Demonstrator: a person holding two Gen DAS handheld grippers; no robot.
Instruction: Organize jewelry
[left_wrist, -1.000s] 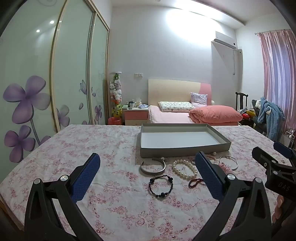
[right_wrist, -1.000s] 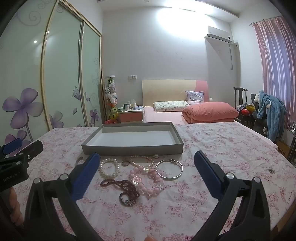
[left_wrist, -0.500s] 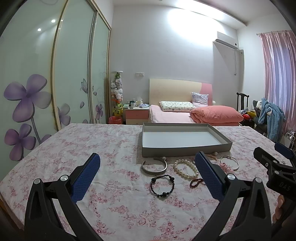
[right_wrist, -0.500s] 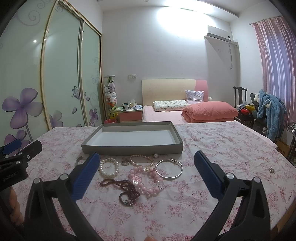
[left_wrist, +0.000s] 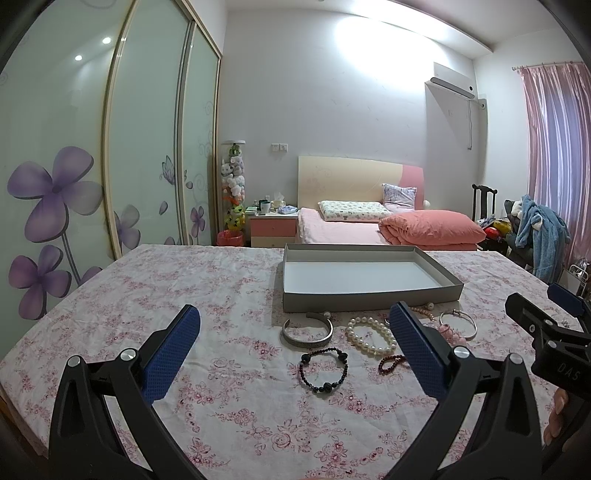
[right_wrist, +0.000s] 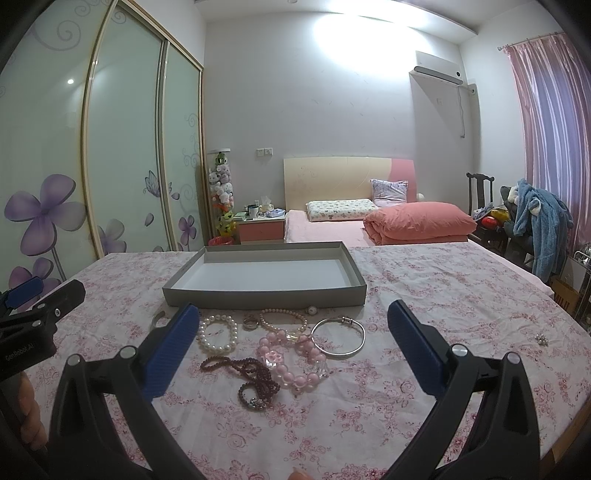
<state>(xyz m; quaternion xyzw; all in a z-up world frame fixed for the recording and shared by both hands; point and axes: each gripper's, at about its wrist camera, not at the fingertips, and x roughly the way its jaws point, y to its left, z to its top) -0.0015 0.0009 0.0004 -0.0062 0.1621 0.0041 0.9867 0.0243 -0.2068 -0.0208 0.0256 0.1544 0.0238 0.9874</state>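
Right wrist view: jewelry pile (right_wrist: 280, 347) lies before empty tray (right_wrist: 258, 295).

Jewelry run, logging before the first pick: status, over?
Left gripper open, empty. Right gripper open, empty. Tray bare; bracelets all on the cloth in front of it. Nothing blocking.
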